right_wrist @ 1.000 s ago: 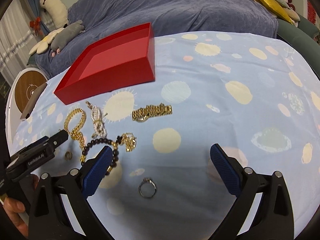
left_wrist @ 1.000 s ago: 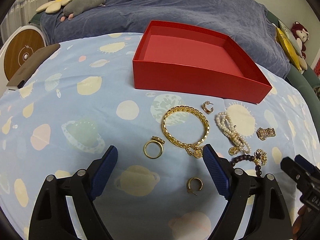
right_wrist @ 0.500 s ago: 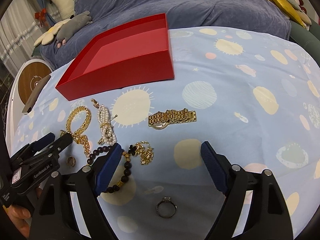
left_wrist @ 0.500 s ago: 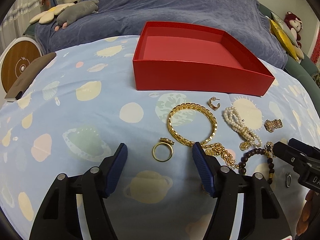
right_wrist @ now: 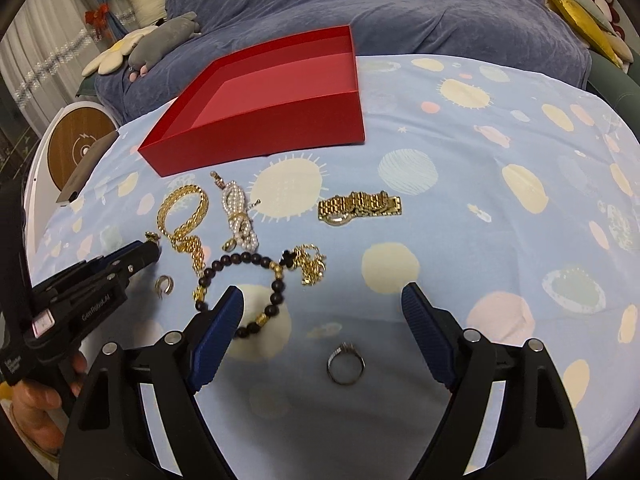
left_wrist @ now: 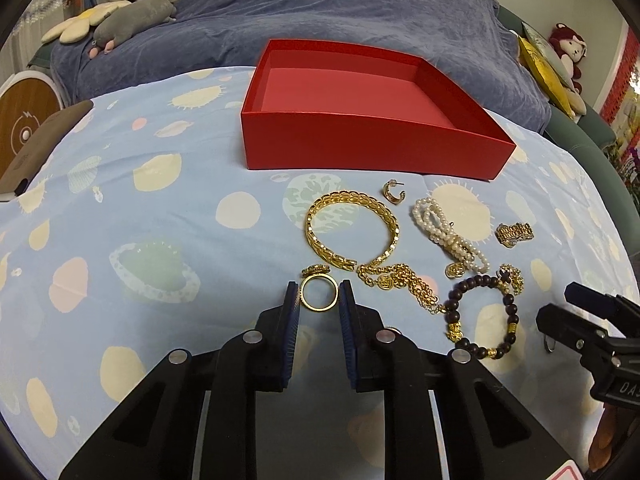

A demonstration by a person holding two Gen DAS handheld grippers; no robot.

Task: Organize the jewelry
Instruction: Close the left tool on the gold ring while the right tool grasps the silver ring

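Gold ring (left_wrist: 319,293) pinched by closing left gripper (left_wrist: 319,294) — silver ring (right_wrist: 346,363) shows only under released right gripper (right_wrist: 322,307).

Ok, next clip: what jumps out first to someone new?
The empty red box at the back of the blue cloth, with a scatter of gold, pearl and bead jewelry in front of it. Then the left gripper, fingers closed in around a gold ring.

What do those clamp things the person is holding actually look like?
Each hand-held gripper is black plastic. The left hand-held gripper and the right hand-held gripper both have two angular arms with silver rivets and ribbed blue pads. Seen from the right wrist camera, the left one's body carries white lettering and a small pinkish label. No cables or sleeves show.
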